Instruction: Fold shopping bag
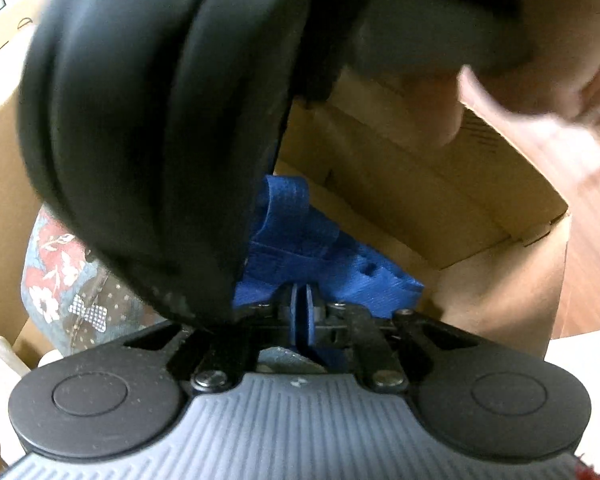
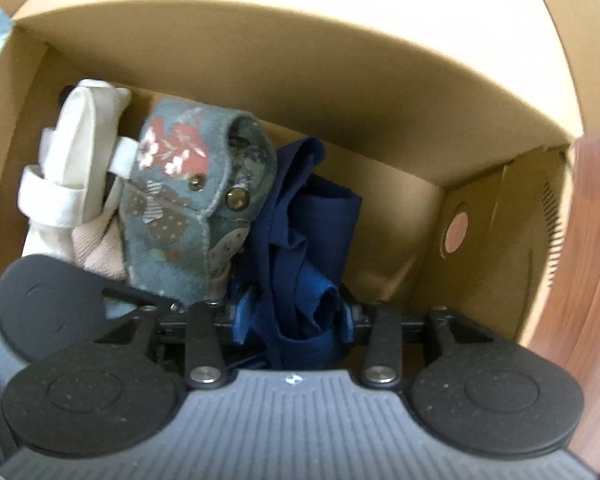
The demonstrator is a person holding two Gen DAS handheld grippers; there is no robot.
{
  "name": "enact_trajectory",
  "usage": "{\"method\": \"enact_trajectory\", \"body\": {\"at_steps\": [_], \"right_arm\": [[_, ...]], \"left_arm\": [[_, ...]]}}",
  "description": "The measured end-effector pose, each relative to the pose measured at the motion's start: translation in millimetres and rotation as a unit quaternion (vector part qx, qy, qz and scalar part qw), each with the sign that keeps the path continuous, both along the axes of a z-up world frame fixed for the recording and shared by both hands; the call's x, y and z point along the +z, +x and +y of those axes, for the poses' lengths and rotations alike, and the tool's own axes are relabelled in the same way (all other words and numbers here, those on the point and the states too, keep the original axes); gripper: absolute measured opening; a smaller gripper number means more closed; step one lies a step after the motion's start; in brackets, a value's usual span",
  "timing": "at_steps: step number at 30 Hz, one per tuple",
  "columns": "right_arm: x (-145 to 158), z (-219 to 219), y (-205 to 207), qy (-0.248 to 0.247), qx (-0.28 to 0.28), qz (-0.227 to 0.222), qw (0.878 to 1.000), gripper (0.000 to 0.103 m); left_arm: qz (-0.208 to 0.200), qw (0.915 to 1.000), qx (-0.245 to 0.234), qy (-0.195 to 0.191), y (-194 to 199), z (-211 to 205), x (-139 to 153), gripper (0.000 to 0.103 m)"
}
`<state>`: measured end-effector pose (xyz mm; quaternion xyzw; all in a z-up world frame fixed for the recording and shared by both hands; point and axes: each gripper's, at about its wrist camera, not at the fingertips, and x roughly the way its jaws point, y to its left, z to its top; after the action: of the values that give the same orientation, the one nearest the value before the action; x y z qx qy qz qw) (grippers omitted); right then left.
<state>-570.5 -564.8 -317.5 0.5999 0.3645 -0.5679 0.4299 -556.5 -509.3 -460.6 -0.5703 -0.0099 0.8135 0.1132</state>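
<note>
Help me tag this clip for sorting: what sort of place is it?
Probably a home: a cardboard box holding folded cloth bags, a blue bag and a floral pouch among them, stands on wood-look flooring.

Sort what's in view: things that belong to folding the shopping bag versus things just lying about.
Belongs to the job:
- blue shopping bag
- left gripper
- right gripper

Just lying about:
- floral pouch
- white cloth bag
- cardboard box
</note>
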Motion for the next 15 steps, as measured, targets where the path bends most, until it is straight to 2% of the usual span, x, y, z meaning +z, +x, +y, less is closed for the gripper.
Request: {"method": "enact_trajectory", "body": {"at_steps": [1, 3, 7, 9, 10, 12, 13, 14, 15], "right_arm": [[6.9, 1.8, 3.1, -0.006, 0.005, 0.000, 1.000, 0.039], [24.7, 8.6, 7.6, -0.027, 0.008, 0.011, 1.000, 0.025], [66.2, 26.7, 11.1, -0.103, 0.001, 0.031, 0.994, 0.027], [74.8, 43.8, 18.9, -0.147, 0.008, 0.004, 0.989, 0.025], [75.4, 47.9, 9.2, -0.157, 0.013, -0.008, 0.988, 0.021], [54.7, 44.4, -4.5, -0.160, 0.029, -0.028, 0.986, 0.012], [40.6, 31.7, -10.7, -0.155, 0.032, -0.036, 0.987, 0.009], [29.6, 8.5, -33.9, -0.142, 0.034, -0.035, 0.989, 0.007], [34.2, -5.9, -59.6, -0.129, 0.035, -0.028, 0.991, 0.005]], "left_arm": [[0.003, 1.0000, -0.002, -0.005, 2.1, -2.6, -0.6, 0.008], [0.003, 1.0000, 0.001, -0.009, 5.9, -9.6, -3.8, 0.008], [0.007, 0.9995, -0.015, -0.026, 11.4, -16.0, -8.6, 0.008], [0.007, 0.9993, -0.020, -0.032, 14.6, -20.8, -10.6, 0.008], [0.007, 0.9992, -0.020, -0.034, 16.4, -23.7, -11.6, 0.008], [0.008, 0.9987, -0.025, -0.043, 20.8, -28.3, -13.3, 0.008], [0.008, 0.9984, -0.029, -0.049, 23.2, -30.2, -14.0, 0.008], [0.008, 0.9980, -0.032, -0.054, 25.7, -32.2, -14.9, 0.008], [0.008, 0.9976, -0.035, -0.059, 28.2, -34.4, -15.9, 0.008]]}}
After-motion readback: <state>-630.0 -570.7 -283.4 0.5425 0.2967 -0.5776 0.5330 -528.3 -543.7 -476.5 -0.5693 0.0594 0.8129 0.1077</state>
